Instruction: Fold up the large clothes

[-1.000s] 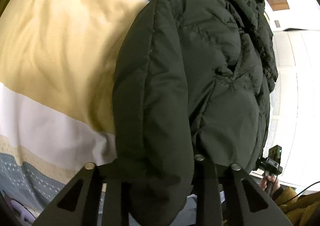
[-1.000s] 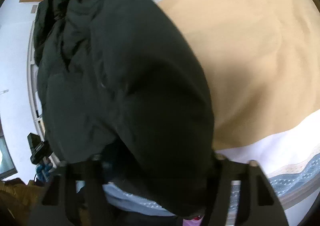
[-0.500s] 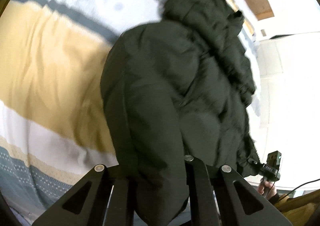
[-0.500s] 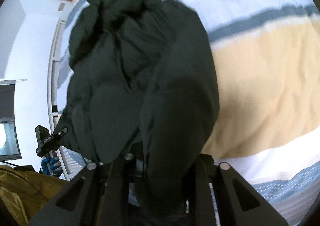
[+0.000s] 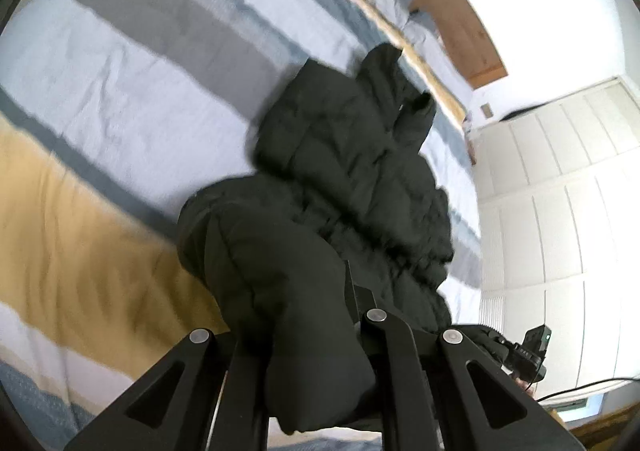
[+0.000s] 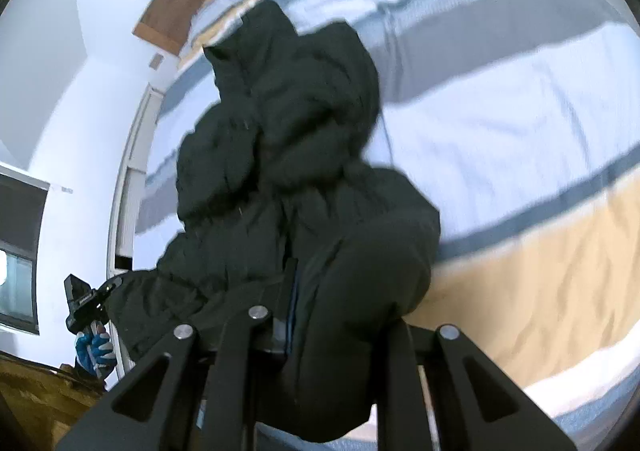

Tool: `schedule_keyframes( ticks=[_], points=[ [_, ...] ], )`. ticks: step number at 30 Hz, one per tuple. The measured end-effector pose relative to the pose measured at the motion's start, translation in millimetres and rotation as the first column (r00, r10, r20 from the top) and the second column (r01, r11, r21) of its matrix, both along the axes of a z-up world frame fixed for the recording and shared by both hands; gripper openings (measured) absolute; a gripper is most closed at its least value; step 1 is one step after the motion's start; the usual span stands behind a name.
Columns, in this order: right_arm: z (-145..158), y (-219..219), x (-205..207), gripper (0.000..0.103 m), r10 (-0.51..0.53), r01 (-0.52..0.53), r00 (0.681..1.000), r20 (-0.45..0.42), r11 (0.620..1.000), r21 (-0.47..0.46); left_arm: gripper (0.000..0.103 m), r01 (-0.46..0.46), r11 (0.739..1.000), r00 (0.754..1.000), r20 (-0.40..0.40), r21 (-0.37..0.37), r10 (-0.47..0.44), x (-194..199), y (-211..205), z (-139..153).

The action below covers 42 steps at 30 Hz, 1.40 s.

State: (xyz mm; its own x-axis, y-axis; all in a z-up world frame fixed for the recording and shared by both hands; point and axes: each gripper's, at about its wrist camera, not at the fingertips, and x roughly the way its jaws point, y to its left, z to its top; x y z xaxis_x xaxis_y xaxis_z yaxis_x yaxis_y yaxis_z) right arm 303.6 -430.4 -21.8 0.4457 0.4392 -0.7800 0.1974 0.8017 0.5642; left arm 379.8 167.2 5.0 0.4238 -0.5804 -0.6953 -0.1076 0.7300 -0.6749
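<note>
A large dark green puffer jacket (image 5: 352,179) hangs over a striped bed cover (image 5: 132,63); it also shows in the right wrist view (image 6: 280,155). My left gripper (image 5: 308,335) is shut on a thick fold of the jacket's lower edge and holds it lifted above the bed. My right gripper (image 6: 320,331) is shut on another fold of the same edge. The jacket's collar end trails down onto the bed far ahead. The fingertips are buried in the fabric.
The bed cover (image 6: 520,111) has white, grey, blue and yellow stripes. A wooden headboard (image 5: 452,7) lies beyond. White wardrobe doors (image 5: 560,191) stand to the right in the left wrist view. A window (image 6: 16,243) is at the left of the right wrist view.
Both grippers have risen and pulled back with the jacket edge. The jacket now hangs stretched away from me, and much more of the bed shows beneath it.
</note>
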Motion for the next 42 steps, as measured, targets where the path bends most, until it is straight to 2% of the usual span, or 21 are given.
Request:
schedule_keyframes(
  ticks=[8,13,16,21,25,32,42],
  points=[
    [47.5,-8.4,66.0,0.014,-0.01,0.016,0.989,0.144,0.999,-0.046,0.01,-0.034,0.999,0.99,0.133,-0.025,0.037,69.4,-5.9,41.3],
    [59.8,-15.1,121.4,0.014,-0.03,0.045,0.981,0.193,0.996,-0.074,0.01,-0.055,0.998,0.985,0.163,-0.019,0.057,126.2,-12.8,43.6],
    [54.9,-20.3,153.0,0.014,-0.048,0.065,0.98,0.191,0.994,-0.085,0.01,-0.065,0.998,0.986,0.156,-0.003,0.064,159.8,-17.0,35.9],
    [28.7,-27.0,206.4,0.014,-0.082,0.097,0.987,0.141,0.99,-0.103,0.011,-0.069,0.997,0.99,0.124,0.037,0.064,215.3,-26.4,13.3],
    [15.3,-28.5,232.5,0.014,-0.094,0.108,0.987,0.131,0.988,-0.112,0.011,-0.073,0.996,0.992,0.107,0.048,0.067,242.1,-29.1,-0.2],
    [22.1,-29.8,220.2,0.014,-0.087,0.1,0.987,0.136,0.99,-0.096,0.011,-0.063,0.997,0.993,0.106,0.038,0.059,221.8,-18.5,4.4],
    [43.7,-13.0,128.7,0.014,-0.053,0.065,0.993,0.102,0.991,-0.119,0.011,-0.029,0.997,0.999,0.047,0.066,0.026,114.2,1.0,16.4]
  ],
)
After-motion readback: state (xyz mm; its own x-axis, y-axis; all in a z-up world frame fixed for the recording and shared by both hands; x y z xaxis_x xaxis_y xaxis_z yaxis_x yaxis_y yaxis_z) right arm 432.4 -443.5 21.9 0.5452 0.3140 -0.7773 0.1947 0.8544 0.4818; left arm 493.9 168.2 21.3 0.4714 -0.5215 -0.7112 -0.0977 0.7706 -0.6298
